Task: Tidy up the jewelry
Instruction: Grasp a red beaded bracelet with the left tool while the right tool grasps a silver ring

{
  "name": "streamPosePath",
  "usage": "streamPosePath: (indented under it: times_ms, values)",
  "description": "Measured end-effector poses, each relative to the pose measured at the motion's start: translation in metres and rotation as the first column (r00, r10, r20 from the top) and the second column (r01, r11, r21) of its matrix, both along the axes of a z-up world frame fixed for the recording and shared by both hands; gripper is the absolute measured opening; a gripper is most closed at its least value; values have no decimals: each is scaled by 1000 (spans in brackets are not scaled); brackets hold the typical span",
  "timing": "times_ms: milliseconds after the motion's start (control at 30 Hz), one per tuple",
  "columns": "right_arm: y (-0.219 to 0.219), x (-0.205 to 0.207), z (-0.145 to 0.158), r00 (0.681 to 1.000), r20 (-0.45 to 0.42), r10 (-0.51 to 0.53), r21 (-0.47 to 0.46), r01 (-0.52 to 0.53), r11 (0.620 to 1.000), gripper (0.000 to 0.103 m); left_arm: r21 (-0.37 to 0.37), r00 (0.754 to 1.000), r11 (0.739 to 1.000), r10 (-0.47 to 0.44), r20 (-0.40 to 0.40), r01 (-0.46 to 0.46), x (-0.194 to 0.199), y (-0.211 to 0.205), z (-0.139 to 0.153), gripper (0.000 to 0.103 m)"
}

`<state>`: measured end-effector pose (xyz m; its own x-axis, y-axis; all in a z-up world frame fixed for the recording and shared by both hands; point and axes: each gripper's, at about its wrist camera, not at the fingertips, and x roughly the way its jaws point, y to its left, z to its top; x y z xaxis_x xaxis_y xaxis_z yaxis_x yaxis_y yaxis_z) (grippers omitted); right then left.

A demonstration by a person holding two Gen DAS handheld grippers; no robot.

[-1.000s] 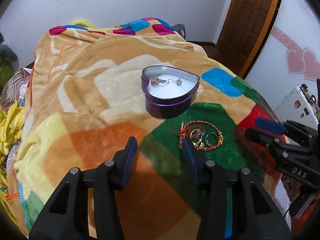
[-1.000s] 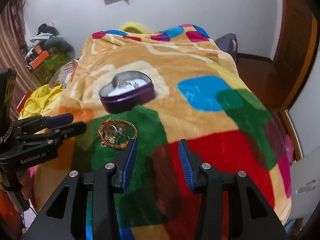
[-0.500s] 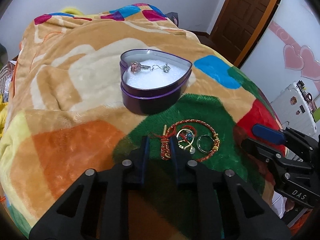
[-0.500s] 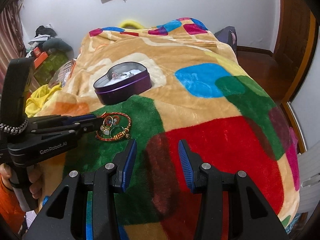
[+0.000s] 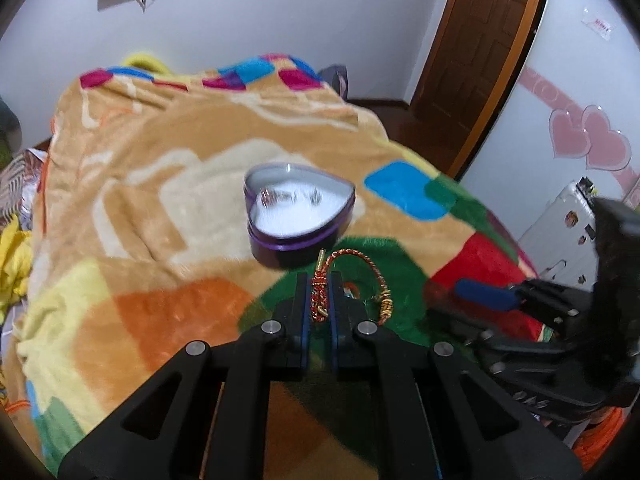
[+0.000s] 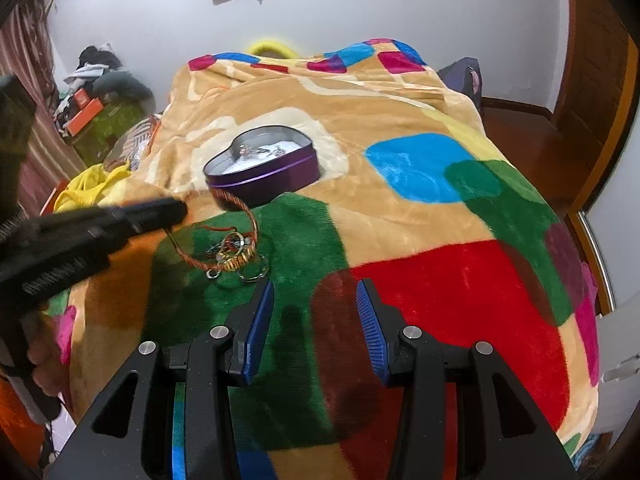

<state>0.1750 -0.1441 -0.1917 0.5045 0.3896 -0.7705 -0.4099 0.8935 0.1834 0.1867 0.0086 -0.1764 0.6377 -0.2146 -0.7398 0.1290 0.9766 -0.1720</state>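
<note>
My left gripper (image 5: 319, 280) is shut on the knotted end of a red and gold braided bracelet (image 5: 320, 298) and holds it lifted off the blanket; the loop (image 6: 236, 236) hangs from the fingertips in the right wrist view. A purple heart-shaped tin (image 5: 300, 216) with white lining and small jewelry in it stands just beyond; it also shows in the right wrist view (image 6: 264, 168). Rings and small pieces (image 6: 240, 268) lie on the green patch. My right gripper (image 6: 316, 300) is open and empty above the blanket, to the right of the rings.
A colourful patchwork blanket (image 6: 420, 208) covers the bed. A brown door (image 5: 472, 40) is at the back right, a white case (image 5: 568, 220) at the right. Clothes and boxes (image 6: 96, 96) are piled at the far left.
My left gripper closed on the bracelet's knotted end and lifted it off the blanket, toward the tin. My right gripper stayed open, nearly in place.
</note>
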Motion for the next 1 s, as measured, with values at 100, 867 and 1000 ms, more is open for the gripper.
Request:
streamPosePath:
  times_ms: [100, 867, 1000]
  values:
    - [10, 1, -2, 1000, -2, 26, -11, -26, 1000, 39, 8, 999, 1000, 11, 35, -11, -6, 5, 12, 6]
    - [48, 4, -12, 990, 43, 135, -81, -131, 988, 20, -23, 995, 996, 90, 49, -88, -20, 39, 10, 6]
    - [46, 3, 0, 990, 65, 126, -63, -122, 990, 20, -29, 993, 995, 93, 68, -91, -19, 39, 16, 6]
